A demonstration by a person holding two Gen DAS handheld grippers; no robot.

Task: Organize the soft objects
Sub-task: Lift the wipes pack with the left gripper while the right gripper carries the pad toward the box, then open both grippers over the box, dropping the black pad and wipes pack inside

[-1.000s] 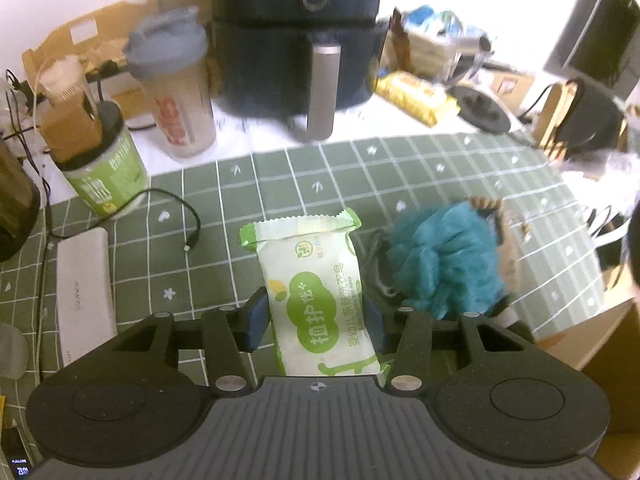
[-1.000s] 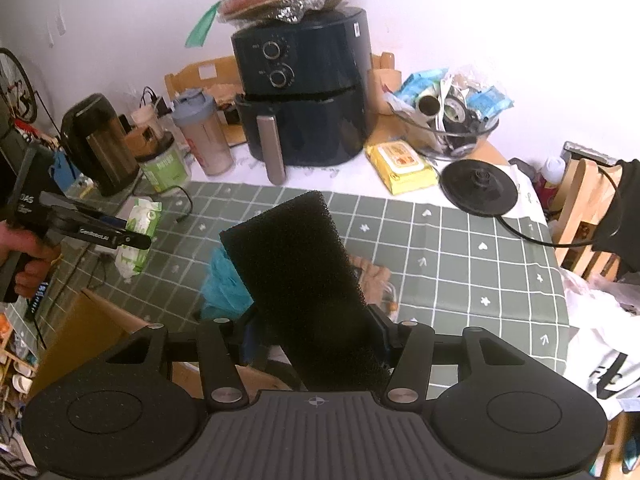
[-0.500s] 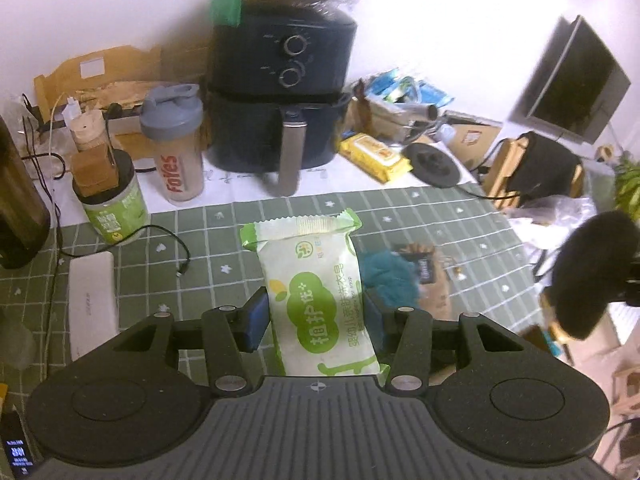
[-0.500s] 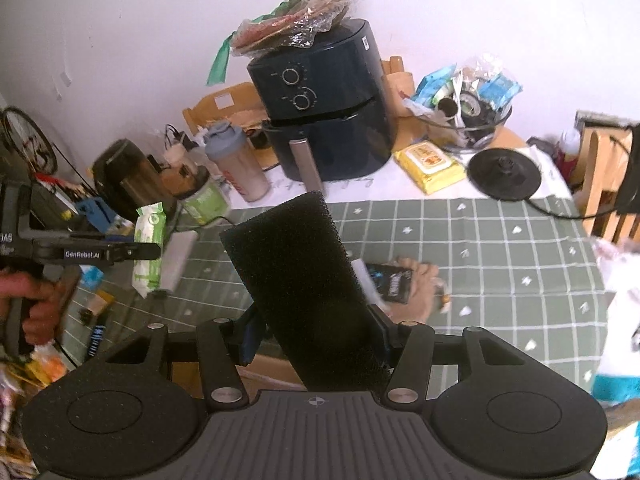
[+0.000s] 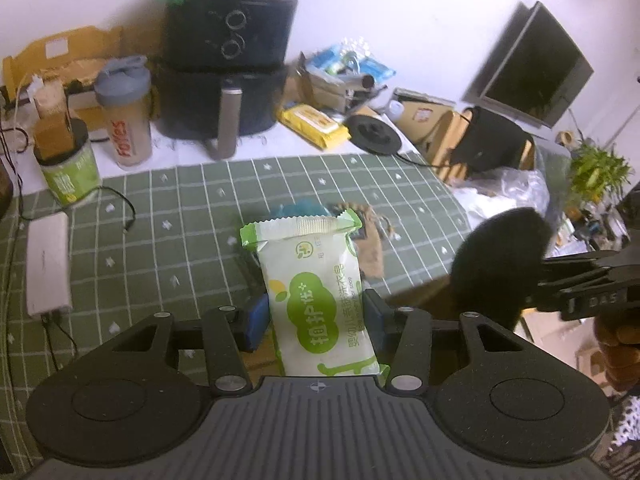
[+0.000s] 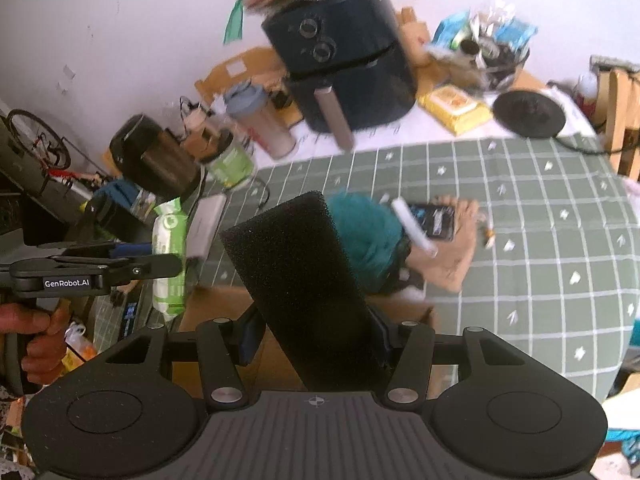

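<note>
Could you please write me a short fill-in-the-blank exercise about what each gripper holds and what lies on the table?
1. The left gripper is shut on a green and white ____.
2. The right gripper is shut on a black ____.
3. The bath pouf lying on the checked cloth is ____ in colour.

Missing words: soap pack; sponge; teal

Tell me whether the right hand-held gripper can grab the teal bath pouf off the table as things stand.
Probably not yet. The right hand-held gripper is already shut on the black sponge, so its jaws are full. The teal bath pouf lies just ahead on the green tablecloth, otherwise unobstructed.
</note>
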